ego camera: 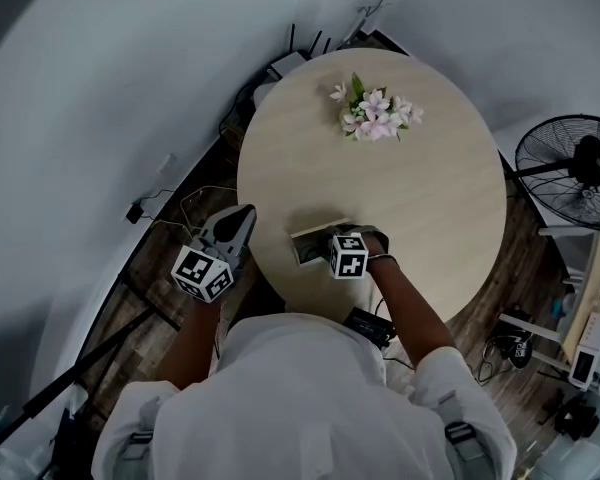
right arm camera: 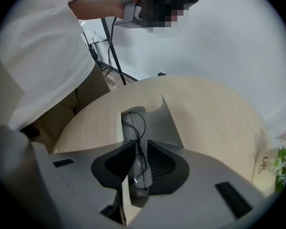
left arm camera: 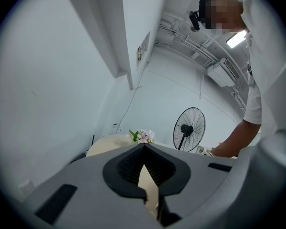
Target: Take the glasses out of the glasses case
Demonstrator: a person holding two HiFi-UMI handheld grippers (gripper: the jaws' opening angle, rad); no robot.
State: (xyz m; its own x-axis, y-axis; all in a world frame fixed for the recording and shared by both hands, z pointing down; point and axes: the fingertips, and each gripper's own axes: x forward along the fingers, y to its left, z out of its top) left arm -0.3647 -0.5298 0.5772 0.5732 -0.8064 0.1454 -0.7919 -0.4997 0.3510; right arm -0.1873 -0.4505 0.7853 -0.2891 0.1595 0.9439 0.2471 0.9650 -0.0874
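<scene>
A grey glasses case [ego camera: 308, 245] lies open near the front edge of the round pale table [ego camera: 420, 198]. In the right gripper view the case [right arm camera: 158, 123] holds thin wire-framed glasses [right arm camera: 135, 124]. My right gripper [right arm camera: 141, 145] reaches down into it, its jaws shut on the frame near the bridge. From the head view the right gripper [ego camera: 335, 241] sits over the case, and its marker cube hides the jaws. My left gripper [ego camera: 242, 216] is held off the table's left edge, shut and empty. In its own view the left gripper [left arm camera: 144, 147] points across the table.
Pink and white flowers [ego camera: 375, 115] stand at the table's far side, with a small printed card [right arm camera: 263, 168] beside them. A standing fan [ego camera: 572, 168] is on the floor at the right. Tripod legs and cables [ego camera: 160, 218] run along the floor at the left.
</scene>
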